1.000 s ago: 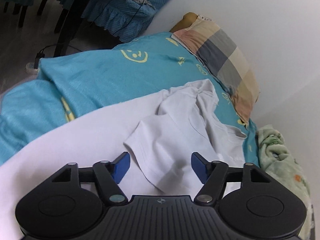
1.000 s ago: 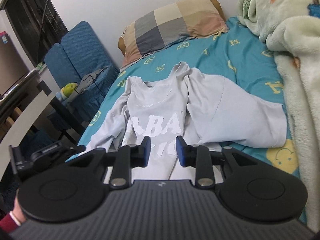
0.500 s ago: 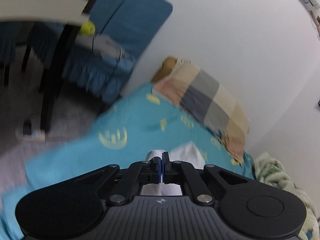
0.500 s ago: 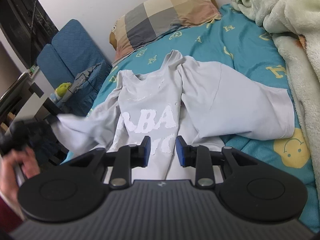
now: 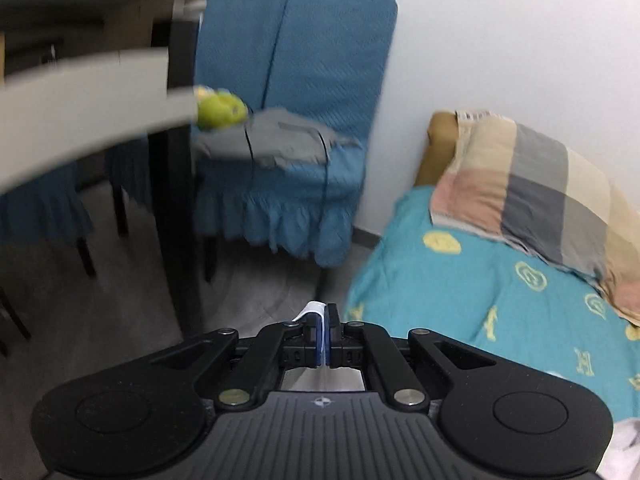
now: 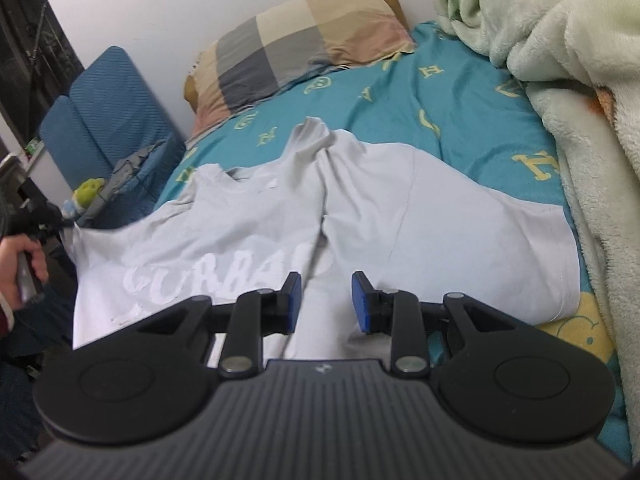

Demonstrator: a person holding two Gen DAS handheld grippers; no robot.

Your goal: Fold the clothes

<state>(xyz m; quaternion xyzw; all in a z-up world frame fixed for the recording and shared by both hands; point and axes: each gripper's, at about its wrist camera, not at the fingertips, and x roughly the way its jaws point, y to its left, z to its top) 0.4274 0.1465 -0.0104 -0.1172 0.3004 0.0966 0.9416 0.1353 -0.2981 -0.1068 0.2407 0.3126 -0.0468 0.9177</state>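
T-shirt (image 6: 248,232) lies on teal bedsheet (image 6: 460,92) beside blue chair (image 5: 300,92).

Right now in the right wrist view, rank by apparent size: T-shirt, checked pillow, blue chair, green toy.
1. T-shirt, by far.
2. Checked pillow and blue chair look alike; the chair is partly cut off, so no ranking.
3. Green toy, smallest.

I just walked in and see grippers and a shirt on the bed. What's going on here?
A person is working a white T-shirt spread on a bed with a teal sheet. The left gripper is shut on a bit of the shirt's white fabric and holds that edge out past the bedside. The right gripper hovers open above the shirt's middle, gripping nothing. No neat fold is made yet.
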